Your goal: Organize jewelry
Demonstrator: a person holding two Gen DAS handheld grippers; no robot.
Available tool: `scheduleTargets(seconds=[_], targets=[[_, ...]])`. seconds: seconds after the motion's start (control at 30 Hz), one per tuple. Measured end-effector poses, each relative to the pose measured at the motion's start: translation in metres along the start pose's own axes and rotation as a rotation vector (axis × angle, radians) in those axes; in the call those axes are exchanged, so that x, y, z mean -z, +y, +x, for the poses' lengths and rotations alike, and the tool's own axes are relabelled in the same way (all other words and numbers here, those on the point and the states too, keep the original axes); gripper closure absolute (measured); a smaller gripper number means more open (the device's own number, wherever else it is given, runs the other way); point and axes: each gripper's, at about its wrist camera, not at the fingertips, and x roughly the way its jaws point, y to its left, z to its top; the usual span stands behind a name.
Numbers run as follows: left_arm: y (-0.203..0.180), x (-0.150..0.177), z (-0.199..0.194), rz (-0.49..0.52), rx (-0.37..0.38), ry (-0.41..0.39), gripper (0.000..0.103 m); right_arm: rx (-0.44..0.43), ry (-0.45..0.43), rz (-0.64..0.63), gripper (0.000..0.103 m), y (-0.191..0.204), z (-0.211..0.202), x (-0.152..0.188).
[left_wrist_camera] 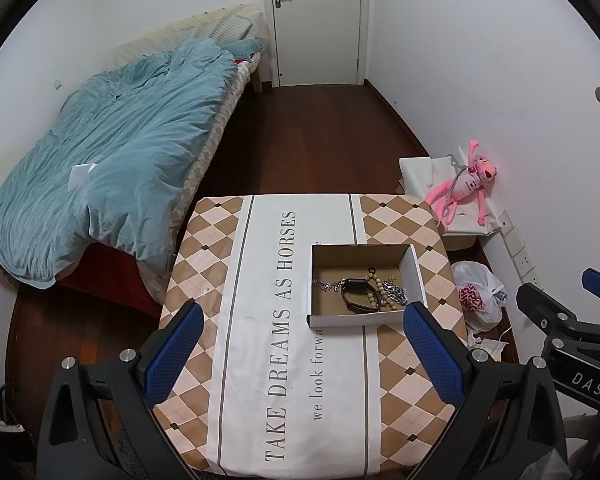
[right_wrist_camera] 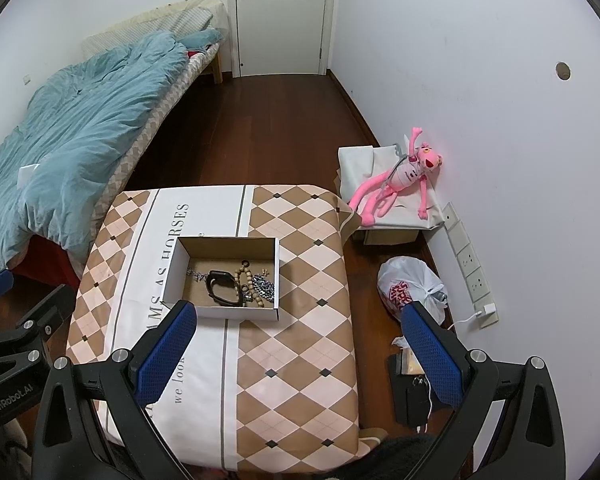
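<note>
Both tongs, left (left_wrist_camera: 302, 344) and right (right_wrist_camera: 300, 344), hang released above the worktop (left_wrist_camera: 260, 400); jewelry (left_wrist_camera: 364, 292) already fills the box (left_wrist_camera: 356, 319), lower right; sorting appears finished, withdrawal likely next.

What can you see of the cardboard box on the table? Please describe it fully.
The cardboard box is a shallow open tray, white outside and brown inside, with no lid in view. It sits flat on the patterned tablecloth, partly covering the printed words. Inside lie a black band, a beaded bracelet and silver chains, gathered toward its right side. Neither gripper touches it.
</note>
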Motion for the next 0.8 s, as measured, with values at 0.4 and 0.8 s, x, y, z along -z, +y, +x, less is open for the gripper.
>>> scheduleTargets(seconds=[0.4,0.8], targets=[[-0.0041,0.0003,0.0064,0.001,0.004,0.015,0.001,0.003,0.016,0.007,0.0,-0.0025,0.007,0.0008],[-0.0046,0.0016,0.009,-0.007,0.006,0.014,0.001,0.004,0.023,0.009,0.0,-0.0024,0.0097,0.0002]])
